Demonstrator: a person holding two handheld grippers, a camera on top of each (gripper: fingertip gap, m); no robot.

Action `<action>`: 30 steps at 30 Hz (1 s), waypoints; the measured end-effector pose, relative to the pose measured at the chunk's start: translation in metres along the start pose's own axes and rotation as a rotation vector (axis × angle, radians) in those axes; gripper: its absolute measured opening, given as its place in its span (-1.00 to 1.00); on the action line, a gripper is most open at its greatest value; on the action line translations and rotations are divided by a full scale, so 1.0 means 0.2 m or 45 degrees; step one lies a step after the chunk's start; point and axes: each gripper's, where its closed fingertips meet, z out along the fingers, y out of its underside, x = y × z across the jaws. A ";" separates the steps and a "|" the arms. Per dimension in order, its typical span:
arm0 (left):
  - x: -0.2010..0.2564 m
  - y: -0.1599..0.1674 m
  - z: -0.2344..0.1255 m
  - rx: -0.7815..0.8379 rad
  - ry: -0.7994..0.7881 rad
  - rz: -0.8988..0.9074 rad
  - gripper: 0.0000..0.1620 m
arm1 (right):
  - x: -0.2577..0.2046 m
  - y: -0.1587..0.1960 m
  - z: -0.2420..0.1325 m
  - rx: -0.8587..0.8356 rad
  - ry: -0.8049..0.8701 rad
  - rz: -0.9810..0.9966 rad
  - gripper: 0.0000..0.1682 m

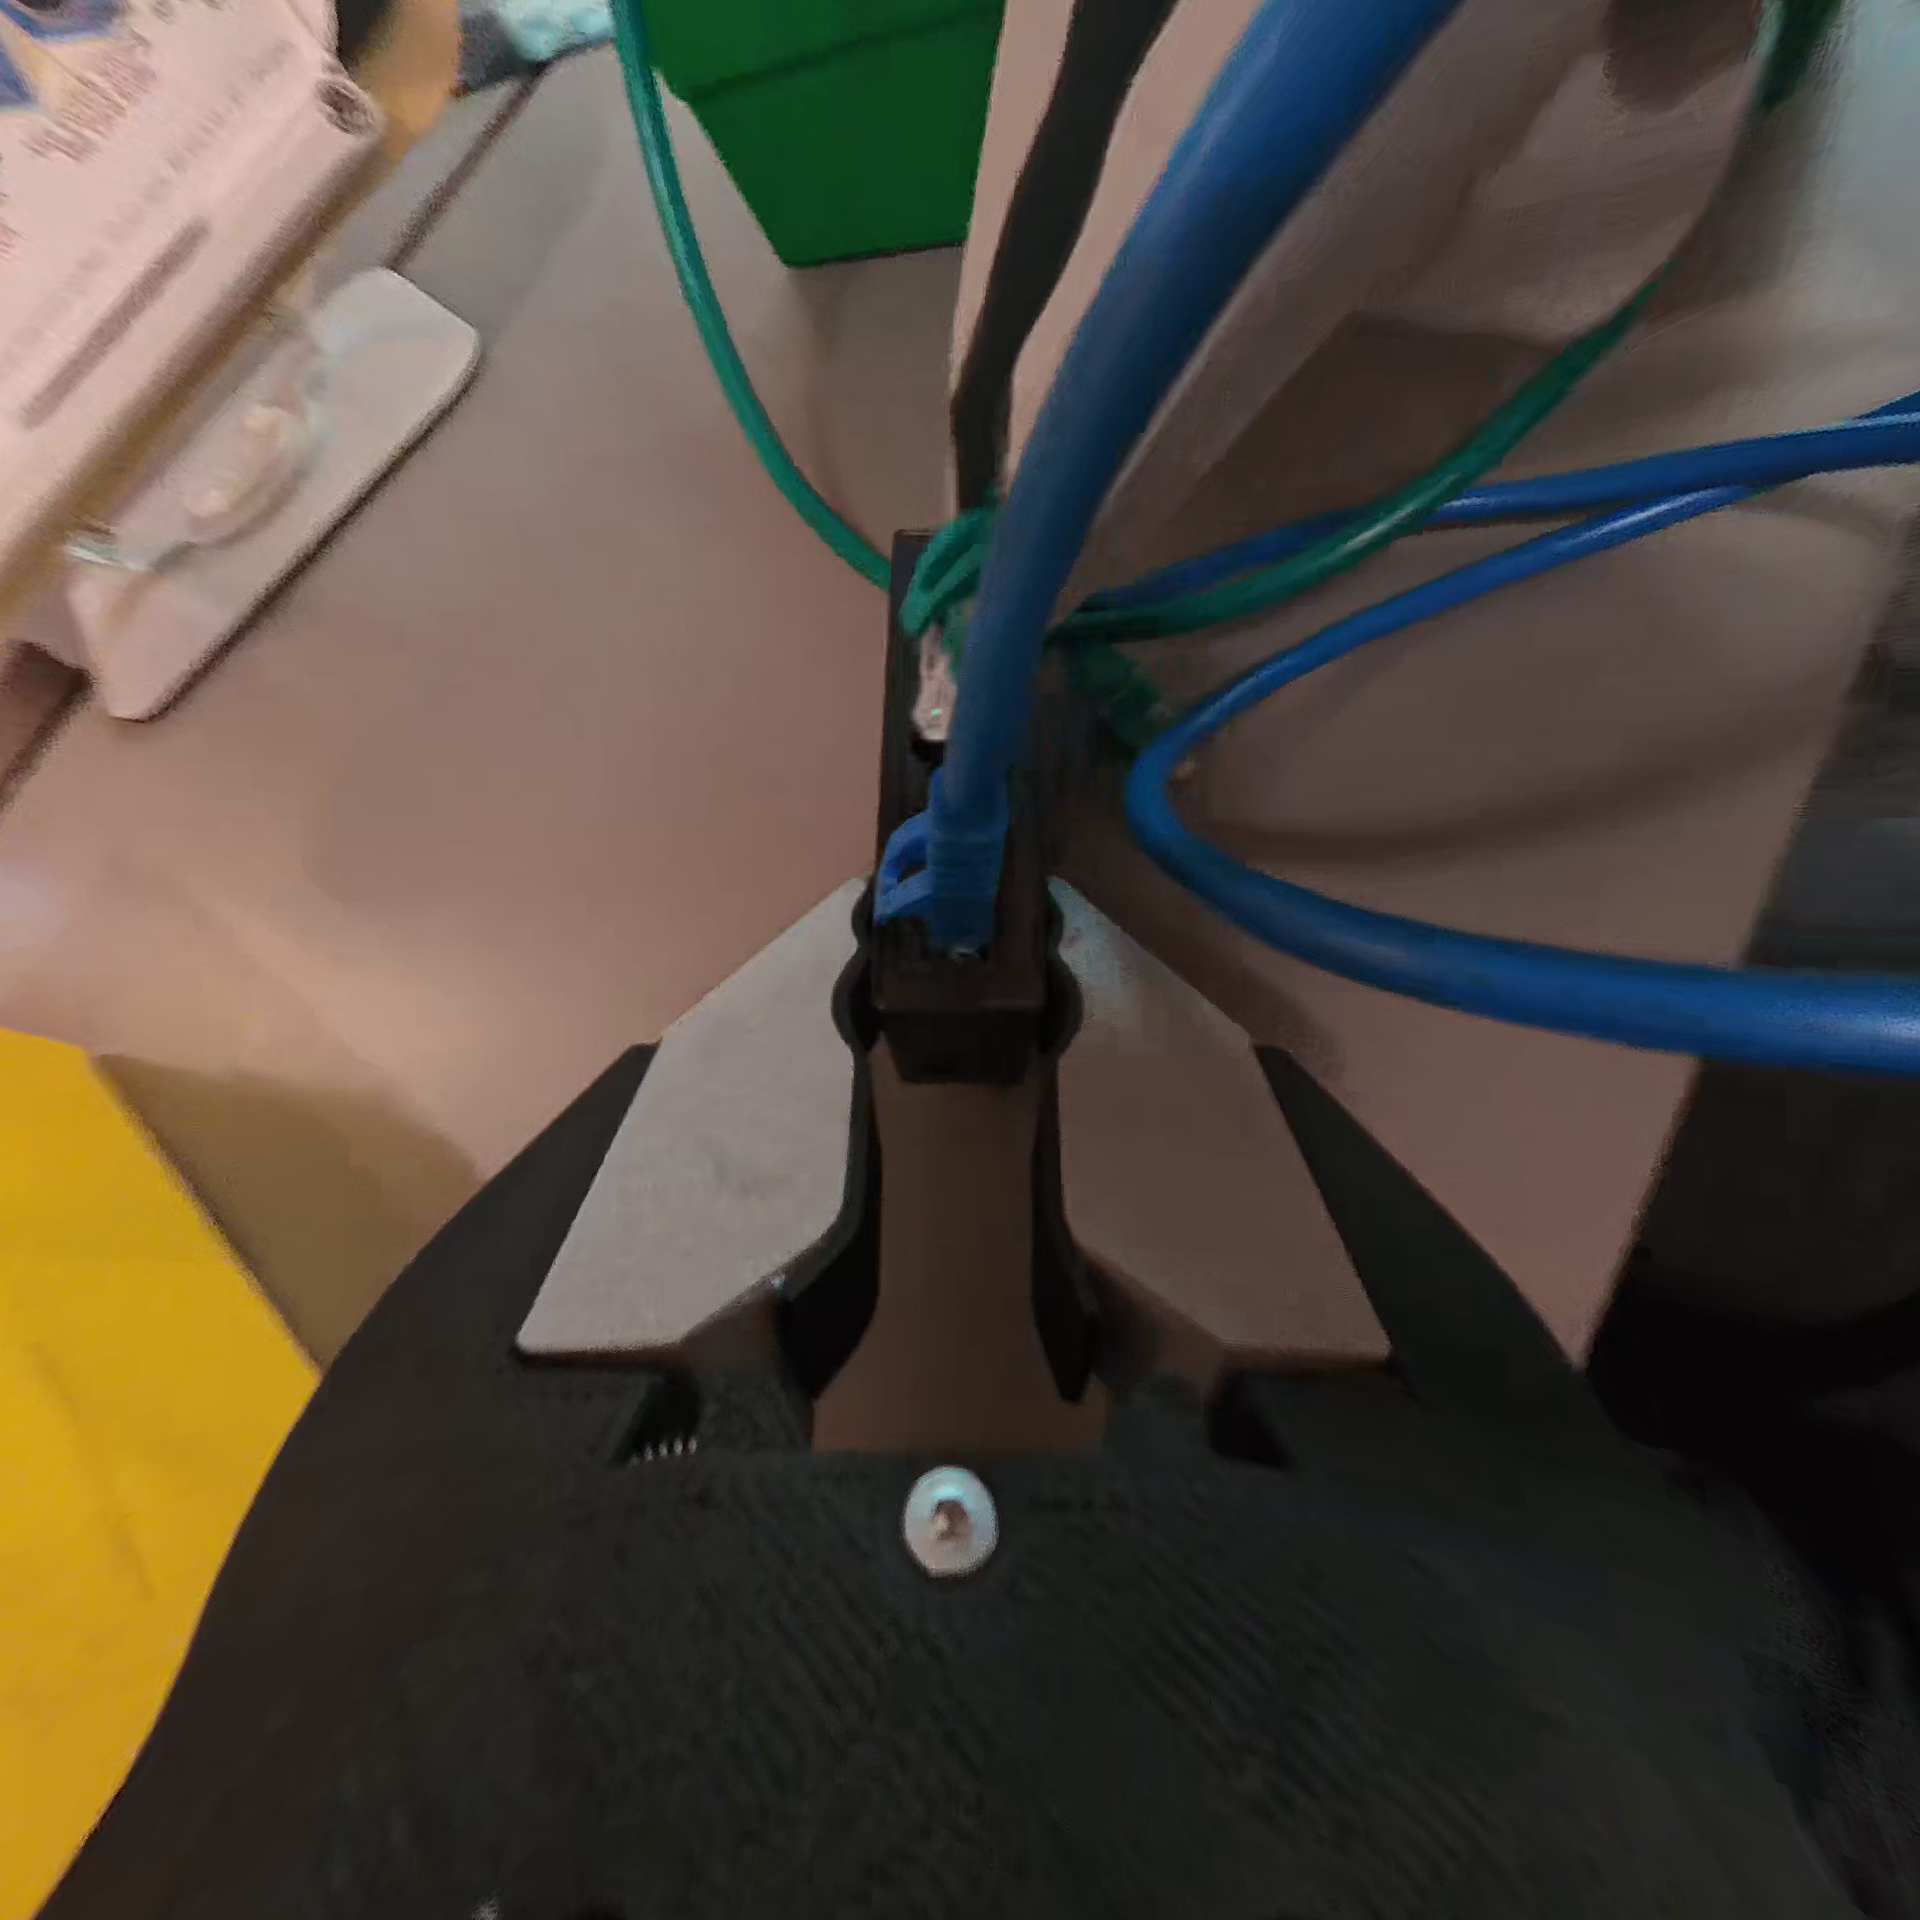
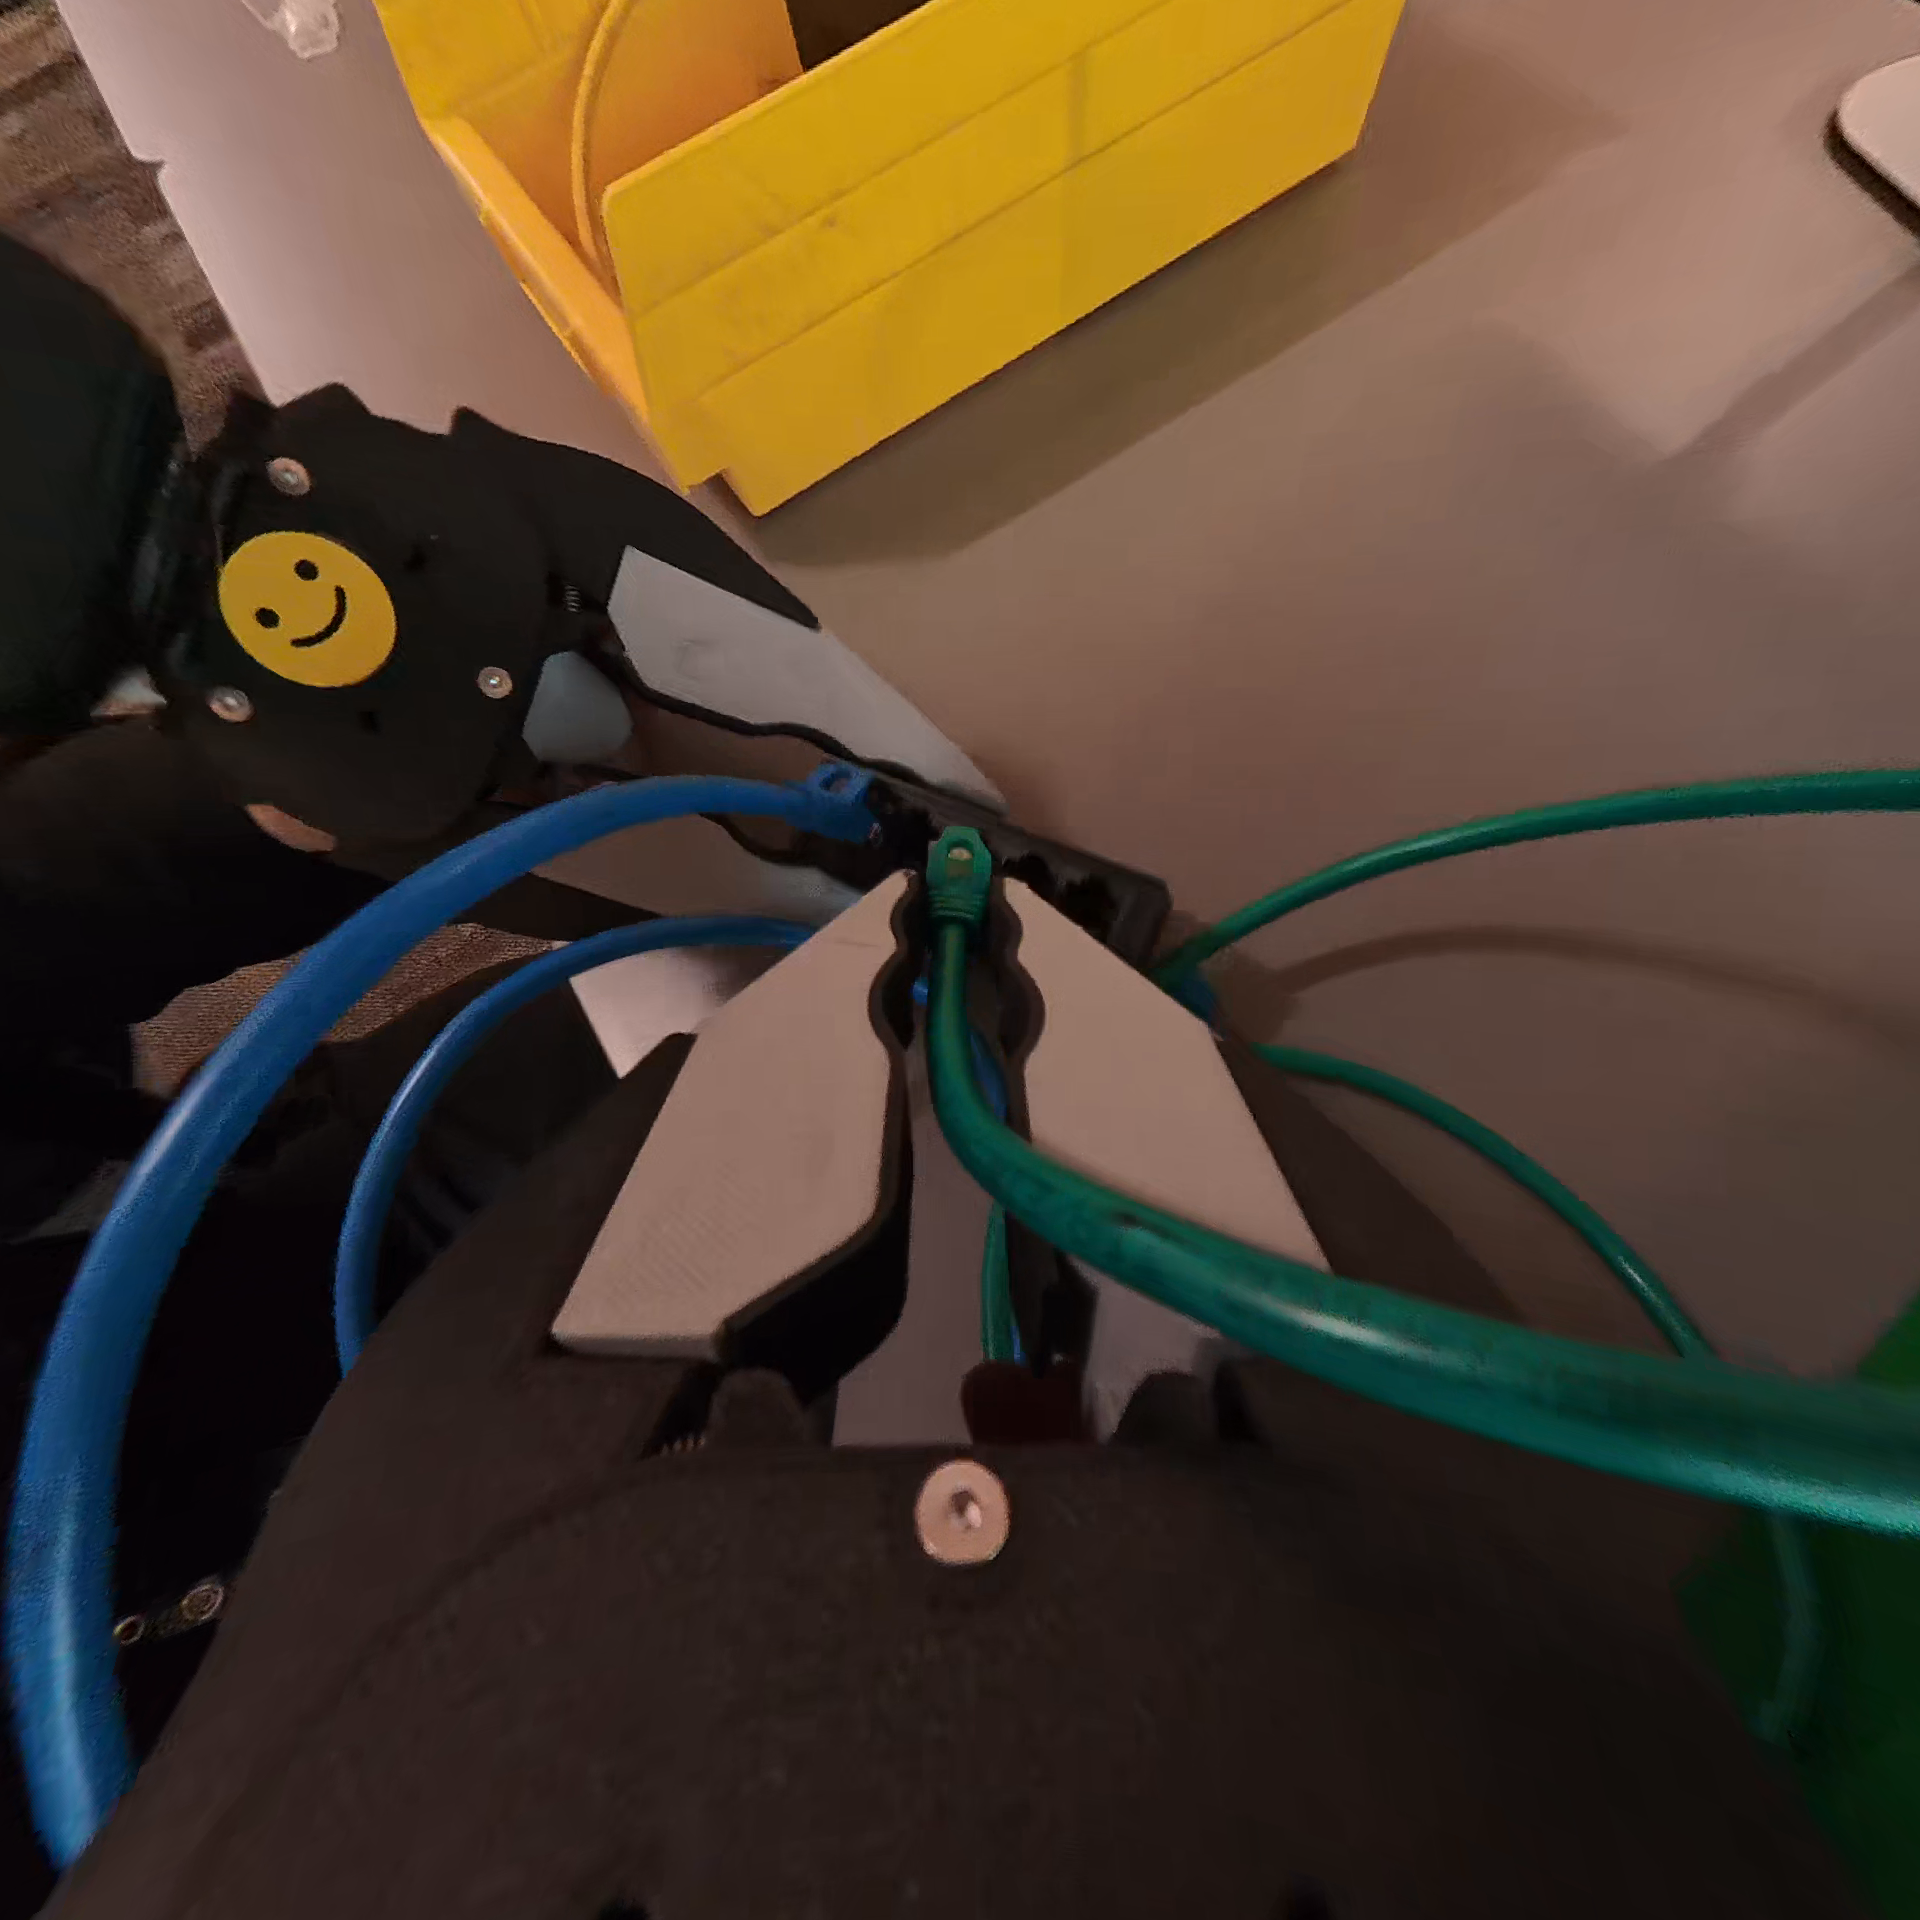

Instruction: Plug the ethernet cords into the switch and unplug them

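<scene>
Cables crowd the black switch [image 1: 956, 977], which sits on the tan table [image 1: 582, 790] clamped at its near end between the left gripper [image 1: 958, 971] tips. A blue cord [image 1: 961, 831] is plugged in there, its cable rising toward twelve o'clock. From the right wrist view, the right gripper [image 2: 956, 920] is closed around a green cord [image 2: 958, 883] just behind its plug, at the switch's ports. A yellow bin [image 2: 935, 229] stands at twelve o'clock; the left gripper's smiley sticker [image 2: 307, 610] shows at ten o'clock. A green bin [image 1: 842, 135] sits beyond the switch.
</scene>
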 end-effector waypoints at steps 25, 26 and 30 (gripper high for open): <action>-0.03 -0.09 -0.03 0.122 -0.247 0.192 -0.70 | 0.00 0.00 -0.03 -0.101 0.145 0.054 -0.89; -0.03 -0.09 -0.03 0.123 -0.247 0.190 -0.70 | 0.00 0.00 -0.02 -0.134 0.161 0.042 -0.89; -0.02 -0.08 -0.03 0.106 -0.251 0.227 -0.70 | 0.01 0.02 0.01 -0.260 0.195 0.019 -0.89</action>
